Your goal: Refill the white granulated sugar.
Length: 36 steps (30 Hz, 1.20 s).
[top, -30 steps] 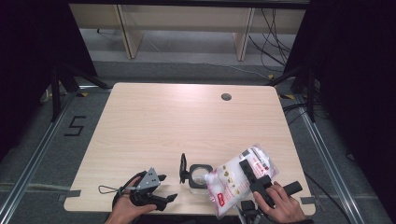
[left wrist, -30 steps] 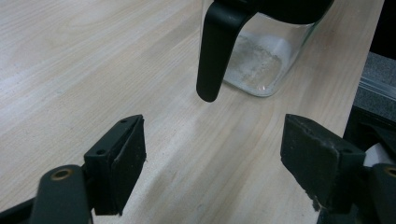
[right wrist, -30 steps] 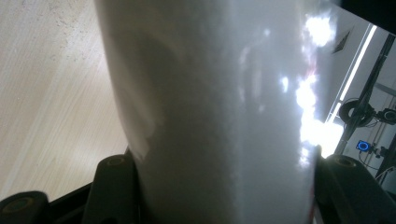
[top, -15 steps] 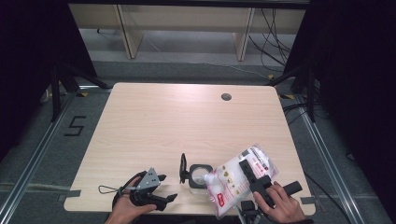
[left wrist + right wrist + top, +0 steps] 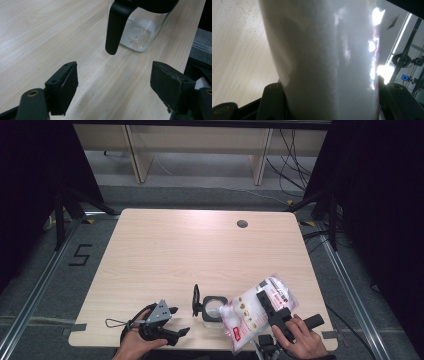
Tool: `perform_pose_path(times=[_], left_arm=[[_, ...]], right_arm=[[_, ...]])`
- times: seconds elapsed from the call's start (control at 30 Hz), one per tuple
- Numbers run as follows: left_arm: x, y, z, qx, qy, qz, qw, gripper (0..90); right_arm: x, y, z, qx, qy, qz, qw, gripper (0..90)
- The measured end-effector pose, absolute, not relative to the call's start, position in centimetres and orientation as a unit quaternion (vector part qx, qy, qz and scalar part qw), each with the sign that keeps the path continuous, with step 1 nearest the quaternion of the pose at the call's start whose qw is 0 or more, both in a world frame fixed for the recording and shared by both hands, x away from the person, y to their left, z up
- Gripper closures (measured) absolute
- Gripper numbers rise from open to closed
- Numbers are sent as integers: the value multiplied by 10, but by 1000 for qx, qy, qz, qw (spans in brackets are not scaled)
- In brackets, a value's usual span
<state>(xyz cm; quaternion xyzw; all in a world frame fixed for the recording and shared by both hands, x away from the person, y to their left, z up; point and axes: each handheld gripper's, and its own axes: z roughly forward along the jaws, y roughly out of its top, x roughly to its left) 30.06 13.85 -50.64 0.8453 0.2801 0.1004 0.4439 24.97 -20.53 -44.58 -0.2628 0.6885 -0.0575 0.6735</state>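
A clear glass jar (image 5: 212, 309) with a black rim and a black handle (image 5: 113, 27) stands near the table's front edge; a little white powder lies at its bottom (image 5: 140, 35). My right gripper (image 5: 266, 303) is shut on a clear plastic bag of white powder (image 5: 250, 316) with red print. The bag is held tilted, with its lower corner over the jar's mouth. In the right gripper view the bag (image 5: 324, 60) sits between both jaws of the right gripper (image 5: 329, 100). My left gripper (image 5: 179, 321) rests on the table left of the jar, open and holding nothing, and points at the handle (image 5: 113, 82).
The light wooden table (image 5: 200, 255) has a round cable hole (image 5: 242, 224) at the back right. Its front edge runs just below both hands. A metal rail frame and dark floor surround it, with shelving legs behind.
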Motion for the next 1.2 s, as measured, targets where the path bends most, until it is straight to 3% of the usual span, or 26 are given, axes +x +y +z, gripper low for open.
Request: perform_pose_path(times=[1.2], left_arm=[[301,138,-507,845,281,100,444,218]], right_arm=[[249,-206,-444,-260,686,-55,678,453]])
